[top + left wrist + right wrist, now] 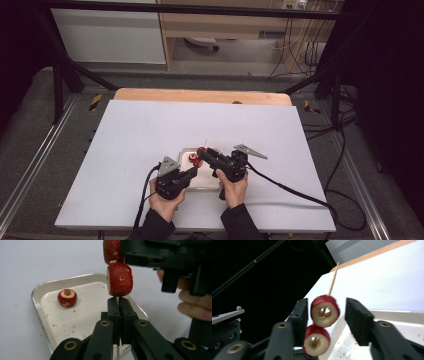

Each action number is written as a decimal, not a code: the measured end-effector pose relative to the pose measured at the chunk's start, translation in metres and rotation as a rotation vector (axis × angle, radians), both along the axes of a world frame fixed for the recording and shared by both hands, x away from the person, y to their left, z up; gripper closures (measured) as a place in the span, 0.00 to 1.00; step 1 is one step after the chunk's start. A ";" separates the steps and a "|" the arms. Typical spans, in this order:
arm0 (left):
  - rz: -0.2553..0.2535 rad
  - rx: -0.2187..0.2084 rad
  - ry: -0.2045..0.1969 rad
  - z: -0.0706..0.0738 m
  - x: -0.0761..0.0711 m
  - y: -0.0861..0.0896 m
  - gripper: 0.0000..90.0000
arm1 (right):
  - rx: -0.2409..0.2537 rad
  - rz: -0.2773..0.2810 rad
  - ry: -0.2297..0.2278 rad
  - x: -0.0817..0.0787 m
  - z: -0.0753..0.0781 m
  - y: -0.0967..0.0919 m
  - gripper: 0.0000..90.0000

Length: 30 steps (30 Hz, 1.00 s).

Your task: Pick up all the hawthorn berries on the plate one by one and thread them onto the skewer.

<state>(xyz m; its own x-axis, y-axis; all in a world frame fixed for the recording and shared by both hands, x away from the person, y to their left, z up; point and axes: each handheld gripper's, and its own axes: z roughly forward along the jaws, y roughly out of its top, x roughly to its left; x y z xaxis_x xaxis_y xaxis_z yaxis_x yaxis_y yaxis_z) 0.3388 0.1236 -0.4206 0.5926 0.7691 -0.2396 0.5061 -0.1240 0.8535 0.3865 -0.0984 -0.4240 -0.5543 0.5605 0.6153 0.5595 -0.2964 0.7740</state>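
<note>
A flat white rectangular table top (150, 135) carries a shallow metal tray (45, 287) near its front middle

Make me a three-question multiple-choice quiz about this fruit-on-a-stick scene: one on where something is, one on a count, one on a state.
1. Where is the loose red fruit piece?
A. In the metal tray
B. On the bare white table
C. On the wooden board

2. How many fruit pieces are on the skewer?
A. One
B. Two
C. Four

3. What is the left hand-held gripper doing?
A. Open, holding nothing
B. Shut on the skewer
C. Shut on the tray's rim

Answers: 1 A, it lies on the tray floor in the left gripper view. 2 B, two cored rounds are stacked on the stick. 3 B, its jaws pinch the stick just below the fruit.
</note>
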 end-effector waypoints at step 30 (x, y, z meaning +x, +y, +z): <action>-0.077 0.212 -0.013 -0.010 -0.011 0.112 0.98 | -0.739 0.303 0.084 0.040 0.038 0.029 0.16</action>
